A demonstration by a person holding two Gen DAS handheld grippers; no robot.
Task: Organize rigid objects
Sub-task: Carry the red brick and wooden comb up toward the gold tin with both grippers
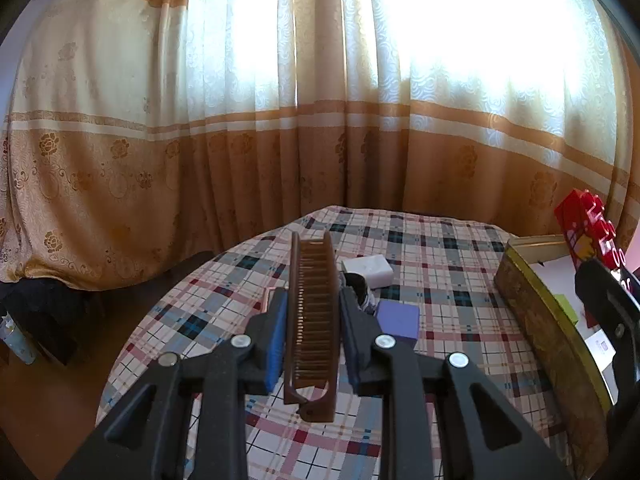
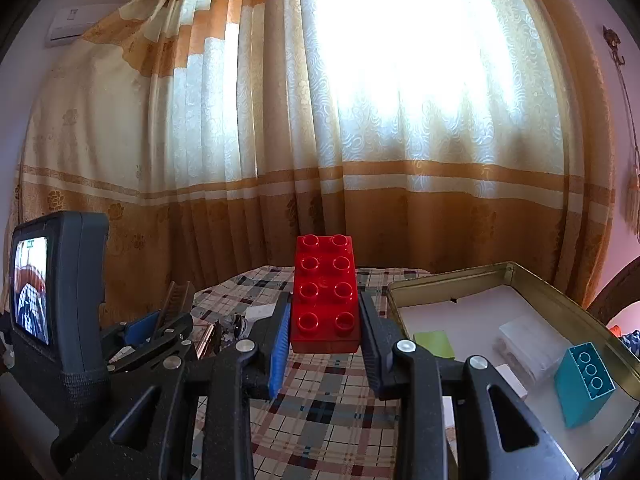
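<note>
Both grippers loaded above the table.
Left gripper (image 1: 312, 332) clamps stiff, light comb (image 1: 314, 316) mid-length; right gripper (image 2: 324, 332) pinches hard red brick (image 2: 325, 292) by its smooth, probably slippery sides.

1. The left wrist camera sat just behind the left gripper (image 1: 313, 312), looking forward along its two fingers and tilted somewhat down at the desk (image 1: 440, 240) with its plaid cloth, the curtain (image 1: 240, 120) filling the upper field.
2. The right wrist camera sat the same way behind the right gripper (image 2: 325, 330), aimed closer to level — more curtain (image 2: 360, 120) and window glare, less cloth.
3. Both views were close: fingers filled the lower frame.
4. Shared ground: the curtain, the plaid desk (image 2: 320, 392), the gold tin (image 1: 560, 320) (image 2: 520, 276). Each camera also caught the other gripper — the right at the left view's right edge (image 1: 608, 300), the left at the right view's left edge (image 2: 160, 328).
</note>
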